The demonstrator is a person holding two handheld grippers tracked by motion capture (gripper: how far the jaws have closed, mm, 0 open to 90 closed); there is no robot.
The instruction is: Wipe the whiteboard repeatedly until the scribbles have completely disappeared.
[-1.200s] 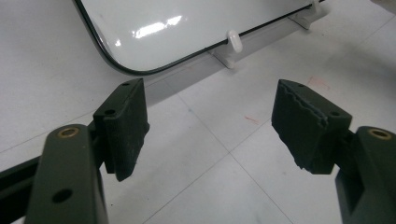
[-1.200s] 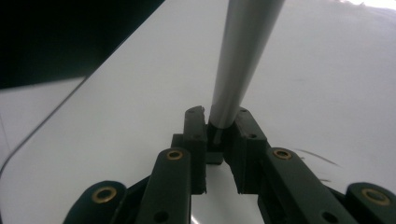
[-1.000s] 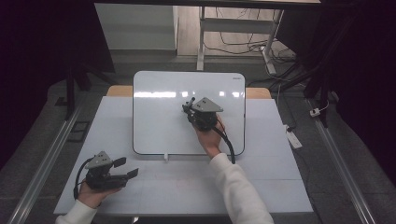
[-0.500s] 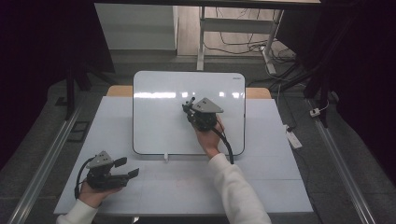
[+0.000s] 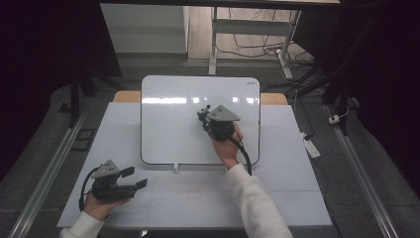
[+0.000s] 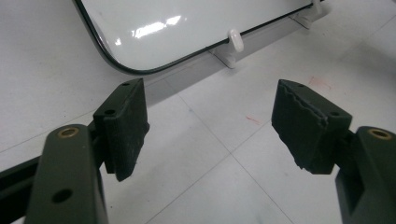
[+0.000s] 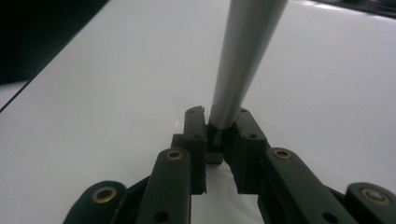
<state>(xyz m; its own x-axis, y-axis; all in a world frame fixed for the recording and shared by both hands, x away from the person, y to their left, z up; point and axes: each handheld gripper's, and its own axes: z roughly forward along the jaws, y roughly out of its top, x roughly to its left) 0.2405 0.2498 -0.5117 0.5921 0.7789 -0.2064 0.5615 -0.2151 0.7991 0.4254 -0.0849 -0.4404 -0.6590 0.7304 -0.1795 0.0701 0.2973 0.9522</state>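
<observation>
A white whiteboard (image 5: 168, 129) lies flat in the middle of the table. Over its right half my right gripper (image 5: 204, 115) is shut on a grey marker-like rod (image 7: 243, 51). The rod rises from between the jaws, seen up close at the right gripper (image 7: 218, 123), and the glossy board (image 7: 116, 93) lies beneath it. I cannot see the rod's tip. My left gripper (image 5: 136, 178) rests on the table at the near left, open and holding nothing. In the left gripper view the left gripper (image 6: 210, 116) points at the board's near corner (image 6: 121, 65).
A small white clip (image 5: 175, 166) sits at the board's near edge, also the white clip (image 6: 235, 39) in the left gripper view. The pale table top (image 5: 277, 198) extends around the board. A white power strip (image 5: 310, 146) lies on the floor to the right.
</observation>
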